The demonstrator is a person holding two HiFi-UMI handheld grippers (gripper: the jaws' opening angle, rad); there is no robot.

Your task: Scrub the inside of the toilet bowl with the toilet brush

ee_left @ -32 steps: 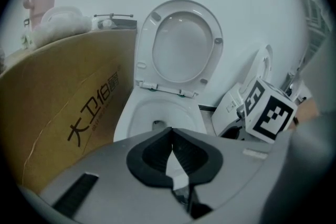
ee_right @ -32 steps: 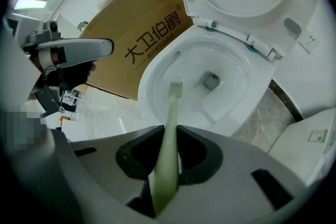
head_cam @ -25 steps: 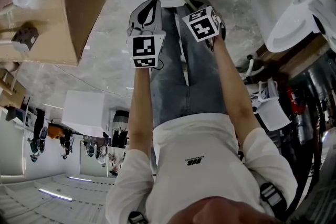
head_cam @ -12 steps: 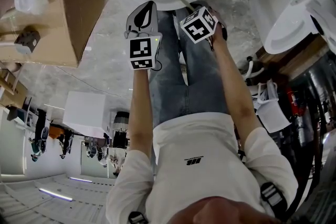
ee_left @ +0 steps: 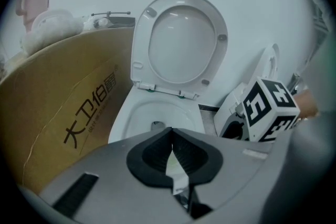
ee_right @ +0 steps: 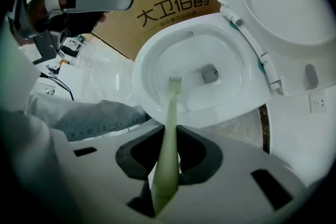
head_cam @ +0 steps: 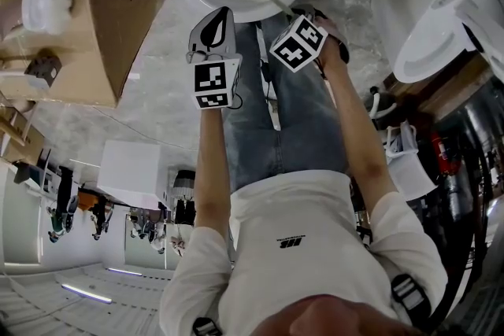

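The toilet bowl [ee_right: 157,68] lies straight ahead of the right gripper [ee_right: 167,150] and a little below it, with its lid [ee_right: 283,13] standing open beyond and to the right. A cardboard box [ee_right: 173,2] crowds the bowl's far-left side. The widest risk, as I judge it, is a broad sweep: swing the handle too far right and it would knock the lid or its hinge; too far left and it would ride up over the rim toward the box. A hard flick upward could also throw water out of the bowl onto the jeans-clad leg just left of the jaws.

The right gripper is clamped on the toilet brush [ee_right: 172,105], which is long, thin and gripped low on the handle. Sideways pressure on the head could therefore twist the handle between the pads or let it slide, and the scrub would lose force.

The left gripper [ee_left: 172,155] hangs beside the right one, jaws closed on nothing. It offers no support if the brush slips.

The bowl is plain glossy white, and no staining can be made out. The brush is pale green, its slim handle running forward from the jaws over the near rim — ending in a small flat head with short pale bristles. The head sits on or just above the inner wall, just left of the drain opening [ee_right: 209,74].
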